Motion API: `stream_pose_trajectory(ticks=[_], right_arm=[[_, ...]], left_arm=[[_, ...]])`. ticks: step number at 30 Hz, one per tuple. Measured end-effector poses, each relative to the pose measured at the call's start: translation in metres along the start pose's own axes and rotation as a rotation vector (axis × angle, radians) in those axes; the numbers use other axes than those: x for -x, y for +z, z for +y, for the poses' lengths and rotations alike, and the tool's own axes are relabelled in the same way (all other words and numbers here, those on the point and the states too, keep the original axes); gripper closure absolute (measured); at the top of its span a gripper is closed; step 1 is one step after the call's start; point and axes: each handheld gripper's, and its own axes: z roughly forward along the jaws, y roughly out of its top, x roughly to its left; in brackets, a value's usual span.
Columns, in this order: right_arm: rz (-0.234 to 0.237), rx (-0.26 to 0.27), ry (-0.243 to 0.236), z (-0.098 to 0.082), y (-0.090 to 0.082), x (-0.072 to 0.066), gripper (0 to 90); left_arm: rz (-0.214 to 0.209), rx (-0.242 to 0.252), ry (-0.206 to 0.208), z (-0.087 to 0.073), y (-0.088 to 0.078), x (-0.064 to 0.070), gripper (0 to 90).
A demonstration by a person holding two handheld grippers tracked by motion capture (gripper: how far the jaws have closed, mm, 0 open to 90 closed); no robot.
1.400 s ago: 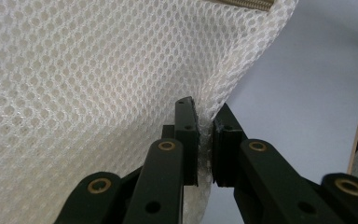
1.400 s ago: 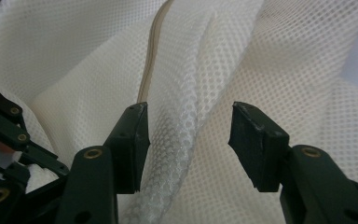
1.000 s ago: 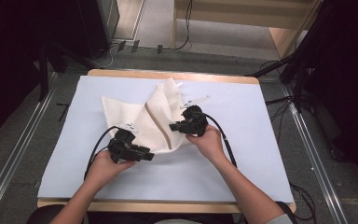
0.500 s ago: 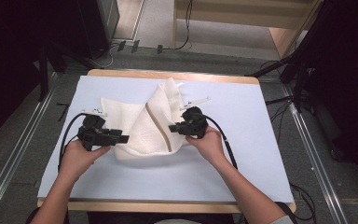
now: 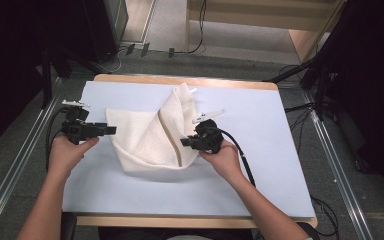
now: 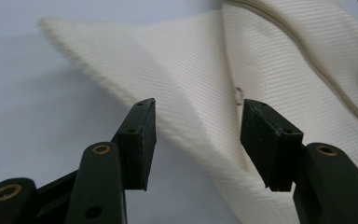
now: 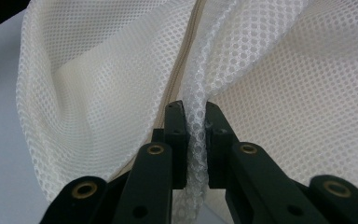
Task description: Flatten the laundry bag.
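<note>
High view, item by item, largest first.

Table (image 5: 260, 165), covered by a pale blue sheet; bare at the near and right parts.

Mesh bag (image 5: 150, 135), cream-white with a zip seam along its raised fold, lying at the middle of the table. Its left corner lies flat on the sheet; its middle stands up in a ridge towards the far edge.

Left gripper (image 5: 111, 130), now at the bag's left corner. Change noted: a second ago it rested on the near left part of the bag, close to the other gripper; it has since swung out left and turned to face the corner. In the left gripper view its jaws are spread wide, the bag's corner (image 6: 74, 37) ahead of them and a folded edge passing between them, not yet pinched.

Right gripper (image 5: 185, 142), unmoved at the bag's right fold. In the right gripper view its jaws are pressed together on a bunched strip of mesh (image 7: 196, 126) beside the zip seam (image 7: 186, 51).

Judgement: one side stays anchored while the free gripper lines up a new hold, likely to draw the bag out flat. Next move calls for closing on the left edge without dragging the sheet.
</note>
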Motion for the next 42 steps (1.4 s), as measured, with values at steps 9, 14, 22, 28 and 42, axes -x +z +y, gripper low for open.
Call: stream_pose_trajectory(ticks=[9,14,22,28,42], right_arm=[[-0.006,0.005,0.004,-0.008,-0.005,-0.006,83.8],[-0.007,0.005,0.007,-0.013,-0.010,-0.008,83.7],[-0.018,0.002,0.011,-0.022,-0.022,-0.007,84.9],[-0.076,0.005,0.006,-0.029,-0.036,0.001,85.8],[-0.191,0.026,0.043,-0.040,-0.070,0.035,86.4]], left_arm=[[-0.013,-0.006,-0.070,0.009,0.018,-0.023,44.1],[0.008,-0.039,-0.082,0.013,0.037,-0.025,44.4],[-0.116,-0.071,-0.118,0.014,0.056,-0.029,79.2],[-0.110,-0.066,-0.095,0.015,0.060,-0.025,85.7],[-0.129,-0.016,-0.101,0.003,0.052,-0.020,87.0]])
